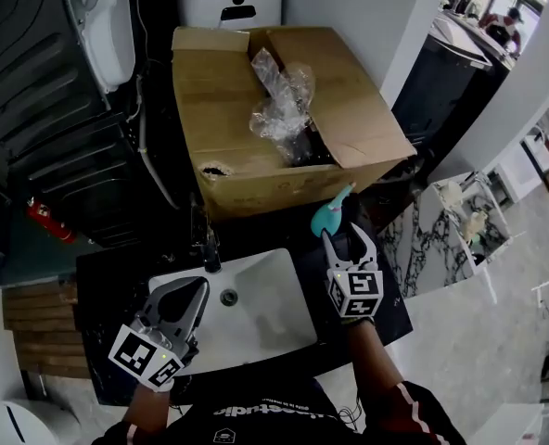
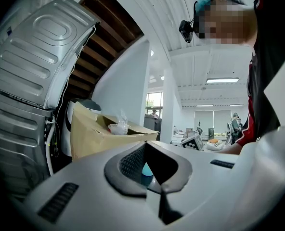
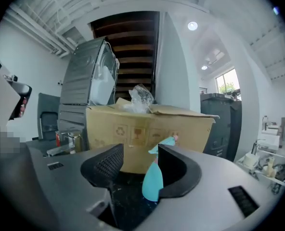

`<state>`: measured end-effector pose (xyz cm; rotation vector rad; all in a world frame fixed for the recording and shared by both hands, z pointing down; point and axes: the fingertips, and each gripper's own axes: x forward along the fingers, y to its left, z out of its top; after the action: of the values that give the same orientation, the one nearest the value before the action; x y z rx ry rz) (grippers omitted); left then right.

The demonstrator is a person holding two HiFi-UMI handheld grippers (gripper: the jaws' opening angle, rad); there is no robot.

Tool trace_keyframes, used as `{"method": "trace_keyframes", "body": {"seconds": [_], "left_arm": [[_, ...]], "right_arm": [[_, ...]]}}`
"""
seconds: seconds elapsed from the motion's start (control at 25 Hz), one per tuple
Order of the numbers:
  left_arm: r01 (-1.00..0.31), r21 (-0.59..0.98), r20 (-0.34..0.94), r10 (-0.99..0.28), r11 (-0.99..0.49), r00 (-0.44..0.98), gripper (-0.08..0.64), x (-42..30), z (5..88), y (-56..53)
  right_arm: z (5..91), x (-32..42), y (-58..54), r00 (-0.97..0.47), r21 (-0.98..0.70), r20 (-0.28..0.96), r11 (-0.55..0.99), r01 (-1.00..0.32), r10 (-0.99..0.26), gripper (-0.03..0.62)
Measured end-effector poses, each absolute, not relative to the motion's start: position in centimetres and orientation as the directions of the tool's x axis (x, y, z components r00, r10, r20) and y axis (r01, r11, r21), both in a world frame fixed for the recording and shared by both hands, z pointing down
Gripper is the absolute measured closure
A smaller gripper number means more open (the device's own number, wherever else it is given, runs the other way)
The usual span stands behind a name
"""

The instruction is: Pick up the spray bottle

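Nearest, low in head view: L gripper (image 1: 189, 295) over the white sink (image 1: 265, 313), lower left of frame. Jaws a little apart w/ nothing betw them; its own view only shows a sliver of teal through the gap.

R gripper (image 1: 349, 239), centre-right of frame, is level w/ the spray bottle (image 1: 330, 213). Jaws wide apart. In R gripper view the bottle (image 3: 153, 182) stands in the gap, hard against the right-hand jaw and clear of the left-hand pad. Not clamped yet.

Bottle: small, teal, upright on the dark counter just in front of the box, nozzle at top pointing upper right. Prob light plastic w/ thin walls that give if squeezed, smooth and a bit slick. Fill level can't be seen, so weight is a guess. Best hold is prob the body below the trigger, pads on opposite sides. Neck is narrow and top-heavy, so it could tip.

Behind: big cardboard box (image 1: 256, 174) fills upper centre, flaps open, crumpled clear plastic (image 1: 279, 109) inside. Its front wall sits close behind the bottle, so little room to push fwd. Tap (image 1: 208, 244) is left of the bottle, well apart.
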<state>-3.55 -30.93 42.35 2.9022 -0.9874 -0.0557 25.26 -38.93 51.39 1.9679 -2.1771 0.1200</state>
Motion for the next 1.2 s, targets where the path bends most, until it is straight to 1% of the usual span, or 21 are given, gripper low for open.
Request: {"method": "trace_keyframes", "body": {"seconds": [0.2, 0.48, 0.8, 0.84, 0.92, 1.2], "left_arm": [[-0.628, 0.094, 0.037, -0.628, -0.773, 0.778, 0.545, -3.6, 43.8, -32.5], [-0.654, 0.114, 0.091, -0.648, -0.747, 0.756, 0.545, -4.0, 45.7, -34.1], [-0.674, 0.124, 0.115, -0.664, -0.728, 0.739, 0.545, -4.3, 46.7, -35.0], [-0.676, 0.124, 0.116, -0.666, -0.726, 0.737, 0.545, -4.4, 46.7, -34.9], [-0.682, 0.124, 0.116, -0.672, -0.721, 0.731, 0.545, -4.7, 46.7, -34.8], [-0.691, 0.118, 0.096, -0.684, -0.714, 0.723, 0.545, -5.2, 45.7, -33.5]], "right_arm": [[55.2, 27.4, -43.0, -0.031, 0.142, 0.268, 0.071, -0.987, -0.963, 0.351], [57.8, 29.8, -47.0, 0.047, 0.15, 0.306, 0.0, -0.989, -0.951, 0.341], [57.9, 30.5, -49.5, 0.04, 0.131, 0.307, 0.001, -0.991, -0.951, 0.344], [57.8, 30.5, -49.5, 0.041, 0.134, 0.301, 0.0, -0.991, -0.953, 0.353], [57.7, 30.4, -49.4, 0.038, 0.14, 0.298, 0.004, -0.99, -0.954, 0.402], [56.7, 29.5, -48.2, 0.007, 0.133, 0.296, 0.034, -0.991, -0.955, 0.408]]}}
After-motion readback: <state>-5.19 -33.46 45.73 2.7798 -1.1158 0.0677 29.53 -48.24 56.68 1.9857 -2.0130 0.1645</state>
